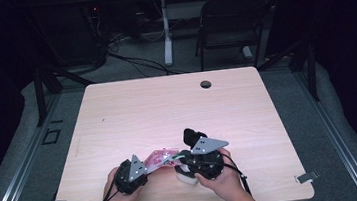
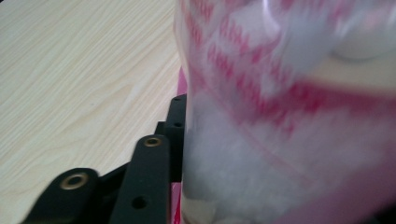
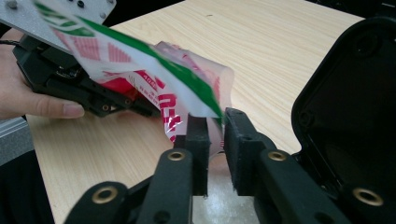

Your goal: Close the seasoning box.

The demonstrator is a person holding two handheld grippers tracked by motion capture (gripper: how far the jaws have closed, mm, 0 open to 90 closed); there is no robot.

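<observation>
Your plastic bag [image 1: 160, 158] hung just above the surface [image 1: 167, 106], stretched sideways between your two hands, its long way running from the left gripper [image 1: 143, 170] to the right gripper [image 1: 182, 160]; both sat equally near it; the right gripper's jaws were close together with the bag's green edge [image 3: 196, 88] between them, but I could not tell if they pinched it; the left gripper's state was hidden behind blurry plastic, so I cannot tell; a white thing [image 1: 187, 176] under your right hand was hard to make out.
</observation>
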